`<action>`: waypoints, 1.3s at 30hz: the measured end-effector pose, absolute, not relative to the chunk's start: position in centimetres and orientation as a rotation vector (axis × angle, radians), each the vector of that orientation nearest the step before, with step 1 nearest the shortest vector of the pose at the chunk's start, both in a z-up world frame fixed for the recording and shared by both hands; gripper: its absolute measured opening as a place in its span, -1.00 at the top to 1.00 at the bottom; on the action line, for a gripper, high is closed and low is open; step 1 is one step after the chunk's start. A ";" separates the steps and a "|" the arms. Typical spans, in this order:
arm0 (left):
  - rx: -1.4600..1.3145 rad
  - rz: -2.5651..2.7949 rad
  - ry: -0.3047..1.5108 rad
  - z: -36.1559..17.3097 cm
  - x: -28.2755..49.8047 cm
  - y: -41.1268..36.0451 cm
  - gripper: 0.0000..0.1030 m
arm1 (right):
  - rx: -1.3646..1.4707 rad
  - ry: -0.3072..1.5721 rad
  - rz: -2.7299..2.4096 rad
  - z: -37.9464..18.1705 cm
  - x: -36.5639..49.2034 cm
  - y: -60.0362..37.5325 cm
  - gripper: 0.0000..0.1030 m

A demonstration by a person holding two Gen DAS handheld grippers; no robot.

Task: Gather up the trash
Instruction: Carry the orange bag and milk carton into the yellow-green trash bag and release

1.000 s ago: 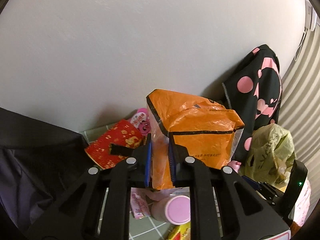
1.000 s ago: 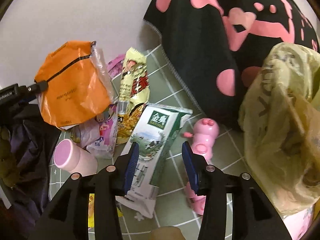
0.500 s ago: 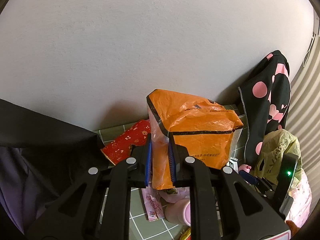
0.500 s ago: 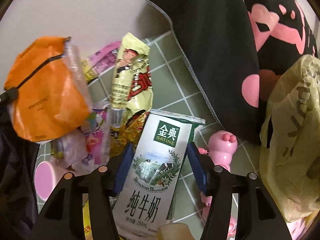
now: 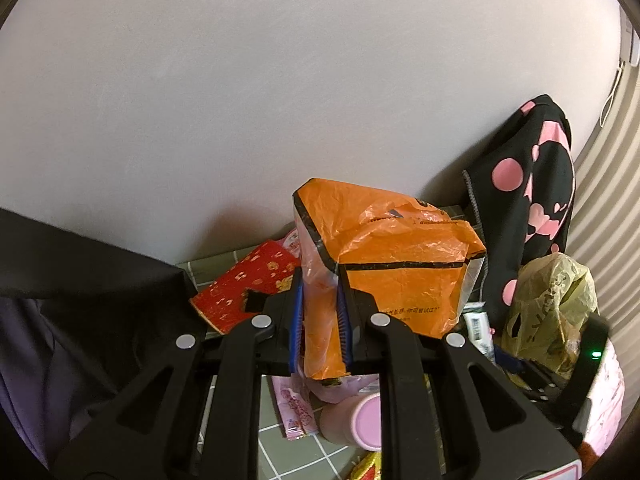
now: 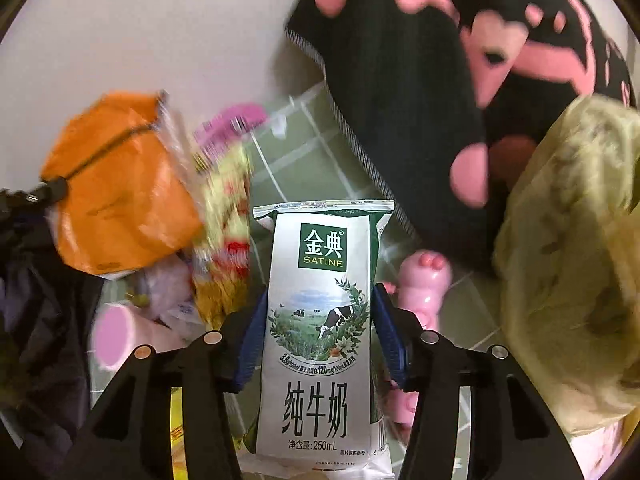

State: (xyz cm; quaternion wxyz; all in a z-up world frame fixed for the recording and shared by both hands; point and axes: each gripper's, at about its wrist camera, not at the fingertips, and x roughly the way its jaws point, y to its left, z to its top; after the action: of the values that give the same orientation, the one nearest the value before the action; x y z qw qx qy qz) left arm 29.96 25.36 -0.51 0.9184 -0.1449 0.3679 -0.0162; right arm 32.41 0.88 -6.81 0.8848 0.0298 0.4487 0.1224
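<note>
Nearest us, our right gripper has the milk carton between its blue pads, the jaws just closing in wide against its sides. Our left gripper is clamped nearly closed on a fold of the orange bag, held up left of the carton. Beyond lie wrappers on the green tiled table, the wall behind.

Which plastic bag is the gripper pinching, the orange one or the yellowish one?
The orange bag, pinched by the left gripper; the yellowish bag sits untouched.
</note>
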 end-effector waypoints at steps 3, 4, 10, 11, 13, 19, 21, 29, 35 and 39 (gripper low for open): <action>-0.284 -0.047 0.747 0.8 29.9 24.5 0.72 | 0.062 0.839 0.268 -3.7 30.8 -0.2 0.07; -0.279 -0.053 0.743 1.4 29.9 24.1 0.72 | 0.061 0.789 0.270 -2.0 30.2 -0.8 0.07; -0.211 -0.122 0.679 6.1 30.0 19.6 0.72 | 0.004 0.548 0.231 5.9 29.0 -4.6 0.07; -0.195 -0.139 0.671 6.8 30.1 18.7 0.72 | -0.003 0.522 0.224 7.3 28.7 -5.7 0.07; -0.160 -0.173 0.651 8.2 30.2 16.6 0.72 | -0.013 0.458 0.201 9.7 28.5 -7.9 0.07; -0.073 -0.286 0.613 10.6 30.7 10.1 0.72 | -0.016 0.361 0.137 13.6 28.1 -14.1 0.07; -0.046 -0.325 0.616 10.7 31.1 7.7 0.72 | -0.022 0.352 0.114 14.1 28.3 -15.6 0.06; 0.037 -0.448 0.654 9.6 33.4 -0.5 0.72 | -0.010 0.323 0.044 14.8 28.5 -22.6 0.06; 0.090 -0.519 0.712 7.9 34.7 -6.7 0.72 | 0.007 0.323 0.020 14.2 28.5 -26.6 0.06; 0.110 -0.549 0.788 5.4 35.6 -9.3 0.72 | 0.023 0.339 0.015 13.4 28.7 -28.1 0.06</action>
State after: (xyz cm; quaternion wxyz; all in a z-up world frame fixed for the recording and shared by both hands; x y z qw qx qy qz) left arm 35.57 -9.29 5.43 0.8855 0.0527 0.3786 -0.2640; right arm 28.71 -28.10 13.37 0.9856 0.0114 0.1685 0.0075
